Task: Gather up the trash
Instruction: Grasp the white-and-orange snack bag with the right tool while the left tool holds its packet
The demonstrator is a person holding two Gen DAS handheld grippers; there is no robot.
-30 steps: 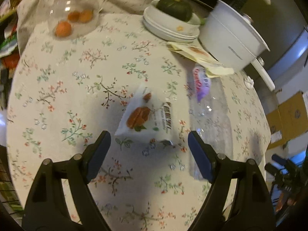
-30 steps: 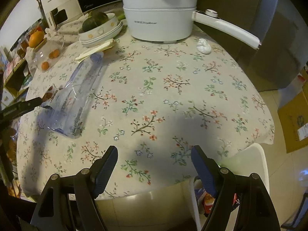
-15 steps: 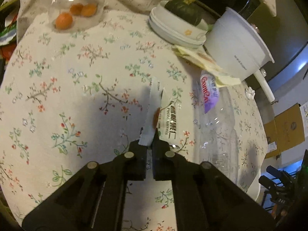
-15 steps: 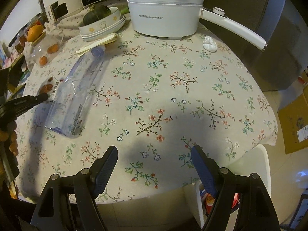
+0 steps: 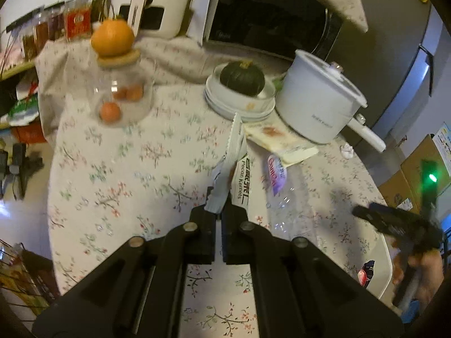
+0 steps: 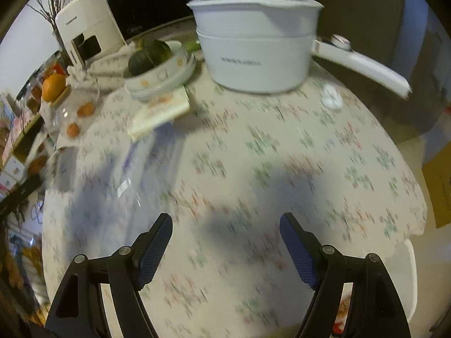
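A round table (image 5: 118,169) is covered by a flowered cloth and is seen from both wrist views. At its far edge a white pot (image 5: 318,104) with a long handle is set, and just beside it a stack of bowls (image 5: 239,104) is topped by a dark green squash (image 5: 242,77). A glass jar (image 5: 118,93) with small orange fruit inside stands towards the left, and an orange (image 5: 112,38) rests on its lid. A clear plastic bottle (image 5: 287,197) with a purple label is laid on its side near the middle of the cloth. A flat packet (image 5: 279,138) lies between the bottle and the bowls. The snack wrapper (image 5: 231,163) is pinched at its lower edge by the left gripper (image 5: 218,211), whose jaws are clamped together on it; the wrapper is held upright, off the cloth, just beside the bottle. The right gripper (image 6: 225,242) is held over the near part of the table, its jaws wide apart with nothing between them; that view is blurred.
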